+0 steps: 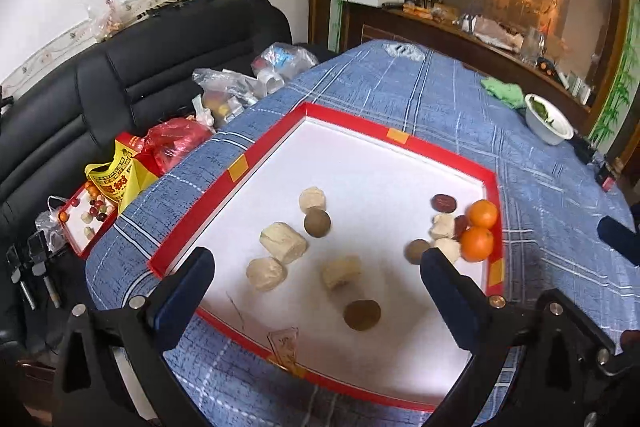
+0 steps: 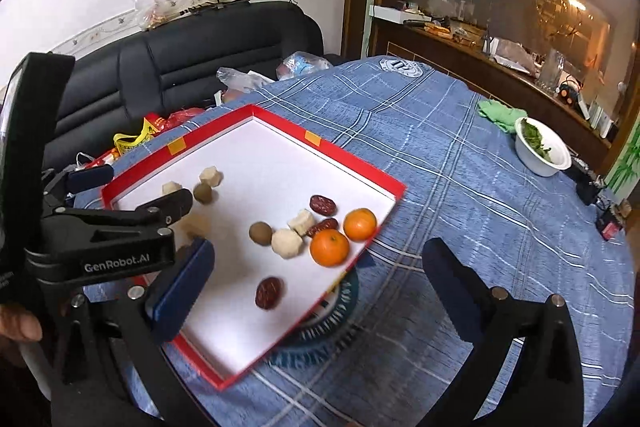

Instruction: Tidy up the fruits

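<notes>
Left tongs (image 1: 316,291) and right tongs (image 2: 316,279) gape wide, holding nothing. Fruit lies loose in a red-rimmed tray (image 2: 280,119) on the surface (image 2: 460,187): two oranges (image 2: 329,247) touching, blurred dates (image 2: 269,292), pale chunks (image 1: 283,242). The left tongs hide part of the tray's far side.

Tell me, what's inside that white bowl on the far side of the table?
The white bowl holds some green leaves, heaped against one side. Its near wall hides the bottom, so anything lying under the leaves cannot be seen.

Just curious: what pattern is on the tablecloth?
Blue tablecloth with pale plaid lines, clearest in the right wrist view.
</notes>
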The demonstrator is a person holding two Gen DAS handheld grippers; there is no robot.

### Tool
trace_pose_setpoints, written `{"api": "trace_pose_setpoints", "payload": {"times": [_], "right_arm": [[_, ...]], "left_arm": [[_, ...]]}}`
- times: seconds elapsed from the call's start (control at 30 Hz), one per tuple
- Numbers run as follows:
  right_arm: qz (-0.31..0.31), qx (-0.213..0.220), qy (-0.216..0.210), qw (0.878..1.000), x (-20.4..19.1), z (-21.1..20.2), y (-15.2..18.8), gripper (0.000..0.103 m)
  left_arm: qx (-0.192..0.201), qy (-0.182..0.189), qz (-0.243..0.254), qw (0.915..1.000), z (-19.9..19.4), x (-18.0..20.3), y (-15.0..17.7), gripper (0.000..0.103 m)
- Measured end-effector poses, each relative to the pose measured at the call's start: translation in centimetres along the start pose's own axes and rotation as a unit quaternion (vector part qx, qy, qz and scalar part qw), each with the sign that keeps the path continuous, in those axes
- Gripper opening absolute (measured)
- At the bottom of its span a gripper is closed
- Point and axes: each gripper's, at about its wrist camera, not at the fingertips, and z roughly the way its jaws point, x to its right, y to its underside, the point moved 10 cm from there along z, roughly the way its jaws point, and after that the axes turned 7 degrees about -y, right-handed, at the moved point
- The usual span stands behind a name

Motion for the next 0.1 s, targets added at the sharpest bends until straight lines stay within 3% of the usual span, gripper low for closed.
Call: {"api": "trace_pose_setpoints", "payload": {"times": [0.1], "right_arm": [[-0.005,0.002,-0.001,1.000,-0.37,-0.63,0.15,0.103]], "left_arm": [[0.004,-0.011,0.005,0.9999,-0.31,-0.25,-0.02,0.103]]}}
